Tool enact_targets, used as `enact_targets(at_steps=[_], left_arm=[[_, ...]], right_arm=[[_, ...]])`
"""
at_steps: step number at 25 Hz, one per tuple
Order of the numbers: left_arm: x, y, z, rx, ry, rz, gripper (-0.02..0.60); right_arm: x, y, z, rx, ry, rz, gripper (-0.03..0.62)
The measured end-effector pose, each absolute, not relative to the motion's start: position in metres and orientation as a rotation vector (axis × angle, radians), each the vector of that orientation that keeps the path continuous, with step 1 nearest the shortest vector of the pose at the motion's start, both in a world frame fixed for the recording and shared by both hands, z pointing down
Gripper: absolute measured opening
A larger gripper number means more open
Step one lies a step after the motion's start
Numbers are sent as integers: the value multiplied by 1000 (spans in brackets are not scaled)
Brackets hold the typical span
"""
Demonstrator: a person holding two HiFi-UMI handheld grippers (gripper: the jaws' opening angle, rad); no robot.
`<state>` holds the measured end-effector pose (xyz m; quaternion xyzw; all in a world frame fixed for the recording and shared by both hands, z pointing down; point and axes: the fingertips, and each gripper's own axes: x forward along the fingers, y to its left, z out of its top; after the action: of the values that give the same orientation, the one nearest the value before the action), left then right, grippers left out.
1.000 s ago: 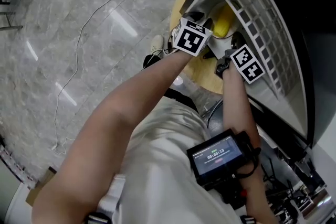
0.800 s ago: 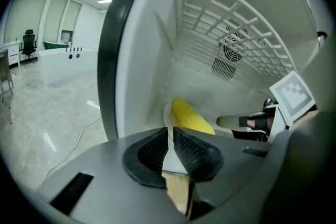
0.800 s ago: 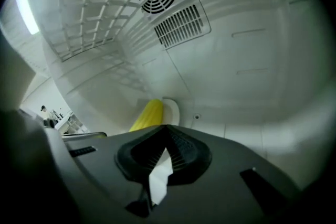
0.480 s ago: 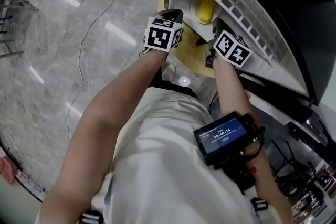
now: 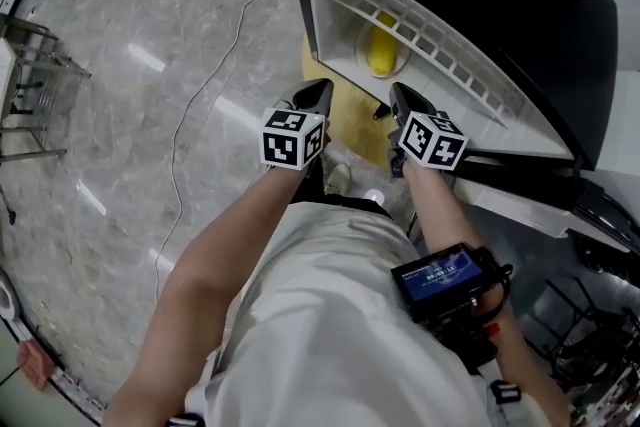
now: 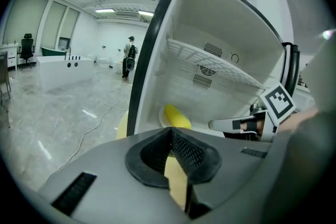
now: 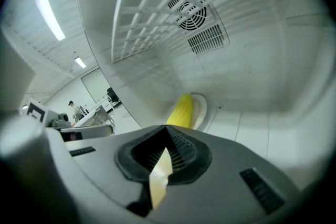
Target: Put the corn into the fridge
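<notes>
A yellow corn cob (image 5: 380,55) lies on a small white plate (image 5: 362,43) on the floor of the open white fridge (image 5: 312,5), under its wire shelf (image 5: 430,35). My left gripper (image 5: 320,90) is shut and empty, outside the fridge at its left edge. My right gripper (image 5: 398,95) is also shut and empty, just in front of the opening. In the left gripper view the closed left gripper (image 6: 170,134) points toward the corn (image 6: 176,115). From the right gripper (image 7: 167,131) the corn (image 7: 181,109) and its plate (image 7: 201,105) show a short way ahead.
A round wooden stool (image 5: 350,120) stands below the fridge opening. A cable (image 5: 200,95) runs over the grey marble floor, with a metal cart (image 5: 30,85) at the far left. A small screen (image 5: 440,277) is strapped to the right forearm. A distant person (image 6: 128,57) stands in the hall.
Both grippers have drawn back from the plate and out of the fridge toward me, rising a little. The corn stays on its plate inside.
</notes>
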<state>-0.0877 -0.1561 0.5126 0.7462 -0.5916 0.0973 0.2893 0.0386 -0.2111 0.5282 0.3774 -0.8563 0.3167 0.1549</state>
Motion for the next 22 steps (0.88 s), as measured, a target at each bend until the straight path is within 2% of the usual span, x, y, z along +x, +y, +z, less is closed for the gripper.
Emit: enact_targets(at_steps=[9, 22], left_arm=[[-71, -108, 487, 2100, -1518, 216, 8], [-57, -104, 453, 2210, -1455, 162, 8]], right_arm=[[41, -167, 503, 970, -2549, 919, 6], [43, -135, 461, 855, -2664, 838, 6]])
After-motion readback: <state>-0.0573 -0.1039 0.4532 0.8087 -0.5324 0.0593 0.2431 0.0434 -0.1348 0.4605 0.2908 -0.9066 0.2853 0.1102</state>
